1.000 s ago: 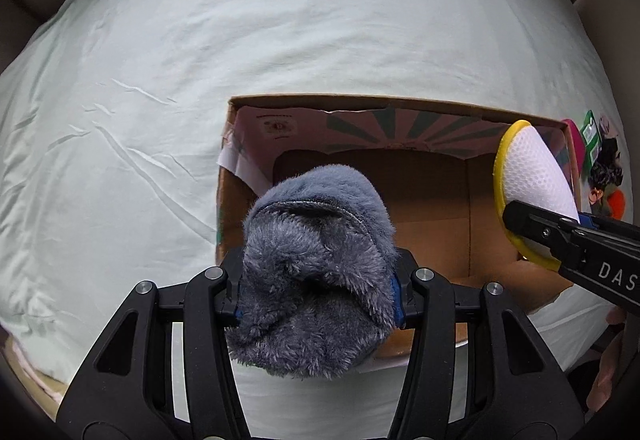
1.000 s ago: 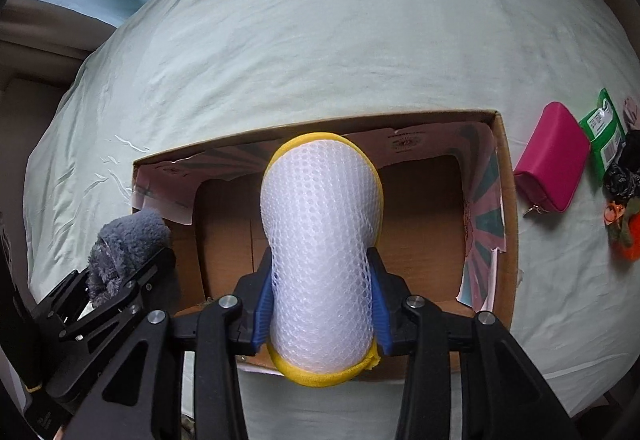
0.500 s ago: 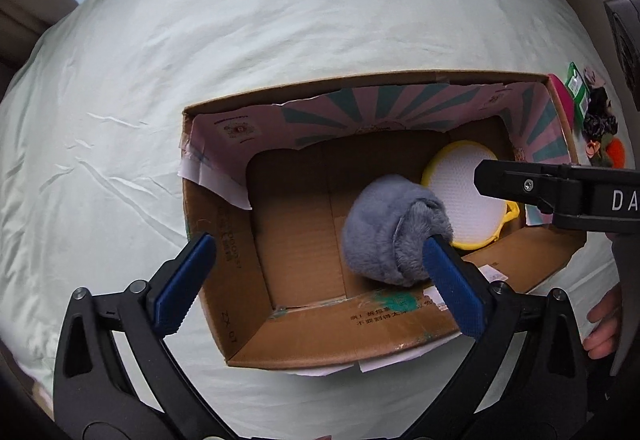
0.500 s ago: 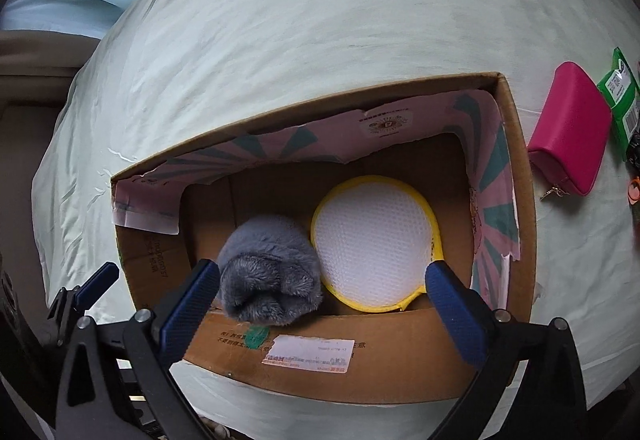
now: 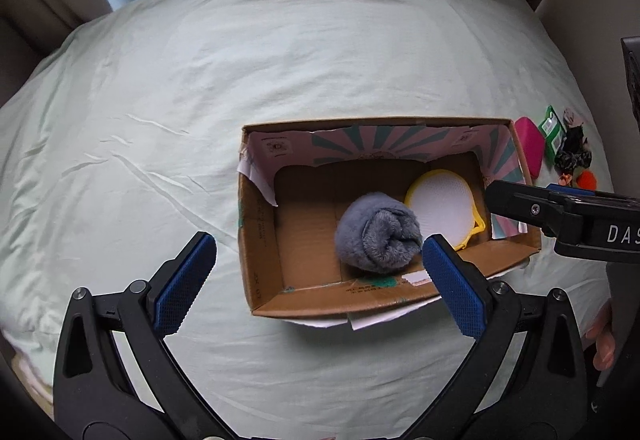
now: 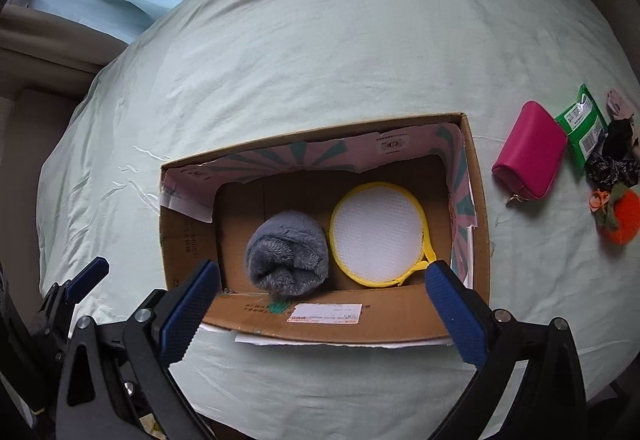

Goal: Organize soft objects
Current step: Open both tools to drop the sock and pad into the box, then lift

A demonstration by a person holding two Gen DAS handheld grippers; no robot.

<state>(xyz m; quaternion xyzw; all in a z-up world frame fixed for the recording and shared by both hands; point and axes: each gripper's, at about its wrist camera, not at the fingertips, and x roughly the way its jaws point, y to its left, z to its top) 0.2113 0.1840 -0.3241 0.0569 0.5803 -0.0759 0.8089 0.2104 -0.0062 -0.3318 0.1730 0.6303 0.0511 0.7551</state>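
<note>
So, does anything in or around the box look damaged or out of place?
The cardboard box has a torn pink paper lining peeling off at its left inner wall. The grey fuzzy roll and yellow-rimmed mesh pouch sit tidily inside.

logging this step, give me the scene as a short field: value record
surface: pale green bedsheet
container: cardboard box, open top
in box: grey fluffy roll left, yellow-rimmed mesh pouch right, side by side
outside box: pink pouch, green packet, orange pompom
left gripper: open, empty
right gripper: open, empty
</note>
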